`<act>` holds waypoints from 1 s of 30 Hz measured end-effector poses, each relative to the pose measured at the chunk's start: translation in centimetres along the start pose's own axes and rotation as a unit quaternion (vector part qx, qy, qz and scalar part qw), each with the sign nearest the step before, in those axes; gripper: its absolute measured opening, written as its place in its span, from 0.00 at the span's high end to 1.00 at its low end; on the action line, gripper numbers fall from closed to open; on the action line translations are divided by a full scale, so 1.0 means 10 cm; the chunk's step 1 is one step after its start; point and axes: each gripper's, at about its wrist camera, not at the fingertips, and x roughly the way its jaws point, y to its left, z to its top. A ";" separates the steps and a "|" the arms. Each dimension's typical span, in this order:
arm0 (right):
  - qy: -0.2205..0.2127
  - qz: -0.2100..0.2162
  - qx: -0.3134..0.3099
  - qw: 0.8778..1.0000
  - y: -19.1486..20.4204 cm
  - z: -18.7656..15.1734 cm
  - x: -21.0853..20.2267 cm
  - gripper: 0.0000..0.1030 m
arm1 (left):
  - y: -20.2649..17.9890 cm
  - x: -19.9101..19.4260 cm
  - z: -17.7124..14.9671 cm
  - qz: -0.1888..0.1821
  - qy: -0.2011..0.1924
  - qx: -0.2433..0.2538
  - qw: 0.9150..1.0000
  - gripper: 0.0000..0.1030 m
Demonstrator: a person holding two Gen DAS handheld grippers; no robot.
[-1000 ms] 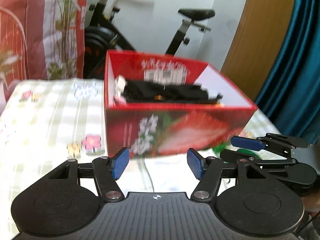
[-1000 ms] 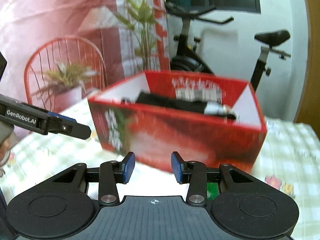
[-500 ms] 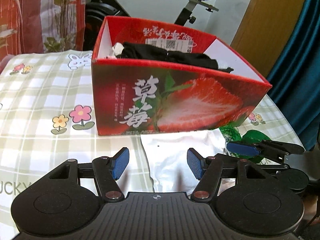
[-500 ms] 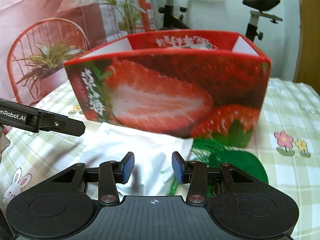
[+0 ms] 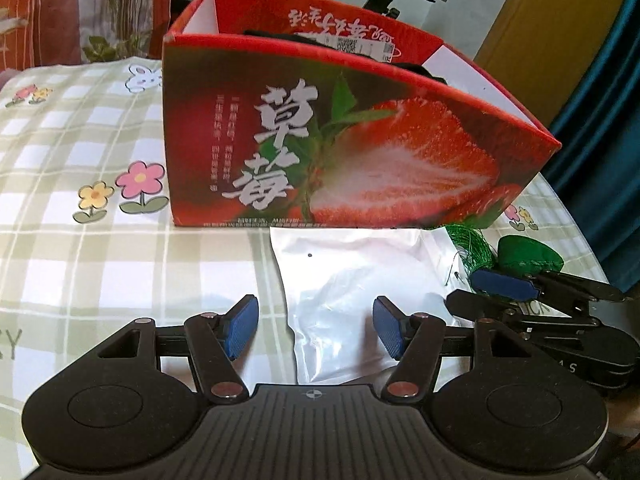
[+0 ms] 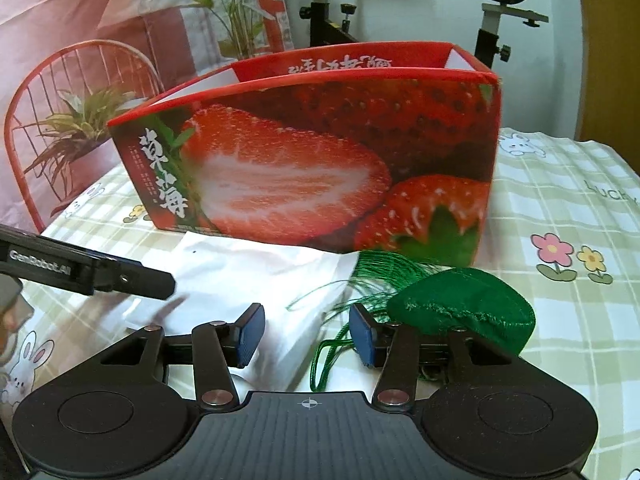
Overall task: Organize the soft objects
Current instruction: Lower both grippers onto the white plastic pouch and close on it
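Observation:
A red strawberry-print cardboard box (image 5: 360,152) stands on the checked tablecloth; dark soft items show inside over its rim. It also shows in the right wrist view (image 6: 320,176). A white plastic pouch (image 5: 352,296) lies flat in front of the box, also in the right wrist view (image 6: 256,276). A green tasselled fabric piece (image 6: 460,308) lies to the pouch's right, also in the left wrist view (image 5: 528,256). My left gripper (image 5: 316,328) is open and empty, low over the pouch's near-left edge. My right gripper (image 6: 306,332) is open and empty, between pouch and green piece.
The table has a checked cloth with flowers and rabbits (image 5: 80,184). An exercise bike (image 6: 496,4) stands behind the table. A red wire chair with a plant (image 6: 76,120) stands at the left. A blue curtain (image 5: 600,140) hangs at the right.
Both grippers have dropped from box-rim height down to the tabletop in front of the box. The pouch and green piece have come into view. The jaws stay open.

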 end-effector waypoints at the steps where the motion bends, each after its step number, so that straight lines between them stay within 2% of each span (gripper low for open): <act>1: 0.001 0.003 -0.001 1.000 0.01 0.01 0.01 0.57 | 0.01 0.02 0.00 -0.004 0.001 -0.001 1.000 0.39; 3: 0.005 0.008 -0.002 1.000 0.04 0.01 0.02 0.57 | 0.02 0.03 0.00 -0.010 -0.002 0.001 1.000 0.48; 4: 0.008 0.009 -0.004 1.000 0.06 0.01 0.03 0.55 | 0.02 0.04 0.00 -0.012 -0.001 0.003 1.000 0.57; 5: 0.010 0.011 -0.004 1.000 0.07 0.01 0.03 0.55 | 0.01 0.05 0.00 -0.012 0.000 0.004 1.000 0.61; 13: 0.025 0.037 0.011 0.999 0.14 -0.04 0.00 0.54 | -0.02 -0.04 -0.14 -0.024 0.007 0.013 1.000 0.61; 20: 0.036 0.058 0.012 0.998 0.33 -0.11 -0.06 0.53 | 0.06 -0.21 -0.27 -0.006 0.015 0.008 1.000 0.61; 25: 0.044 0.083 0.009 0.996 0.44 -0.17 -0.12 0.53 | 0.22 -0.38 -0.45 -0.001 0.008 -0.018 1.000 0.61; 30: 0.047 0.061 0.009 0.997 0.45 -0.16 -0.17 0.54 | 0.29 -0.48 -0.56 0.014 -0.007 -0.052 0.999 0.61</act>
